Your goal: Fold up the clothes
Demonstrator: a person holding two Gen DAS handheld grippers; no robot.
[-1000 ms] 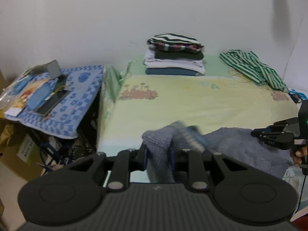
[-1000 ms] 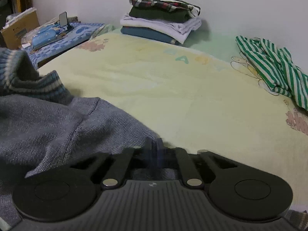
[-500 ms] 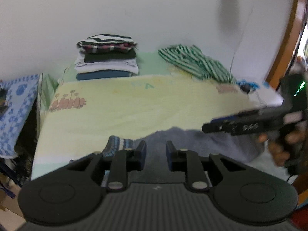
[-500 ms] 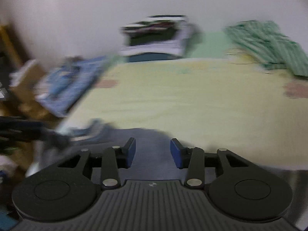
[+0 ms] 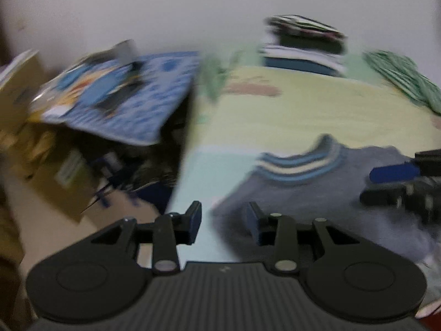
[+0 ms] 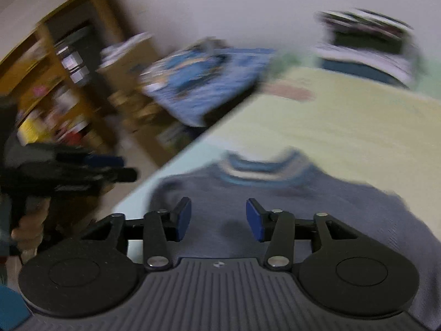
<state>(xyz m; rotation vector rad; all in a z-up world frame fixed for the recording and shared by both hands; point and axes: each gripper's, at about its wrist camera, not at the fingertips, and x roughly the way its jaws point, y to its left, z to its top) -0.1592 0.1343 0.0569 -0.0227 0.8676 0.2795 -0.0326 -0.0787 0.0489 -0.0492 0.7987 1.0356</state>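
Note:
A grey knit sweater [image 5: 308,193] with a blue and cream striped collar [image 5: 300,162] lies flat near the front edge of the bed; it also shows in the right wrist view [image 6: 303,201]. My left gripper [image 5: 223,219] is open and empty at the sweater's left edge. My right gripper [image 6: 218,218] is open and empty above the sweater's body; it also shows in the left wrist view [image 5: 397,182]. The left gripper shows in the right wrist view [image 6: 110,171], off the bed's edge. Both views are blurred.
A stack of folded clothes [image 5: 303,47] sits at the back of the yellow bed [image 5: 317,115]. A green striped garment [image 5: 405,80] lies at the back right. A cluttered side table with a blue cloth [image 5: 124,102] stands left of the bed, a wooden shelf [image 6: 55,82] beyond.
Both grippers have let go of the sweater and opened. The sweater now lies flat with its collar away from me. Both cameras have swung to the left.

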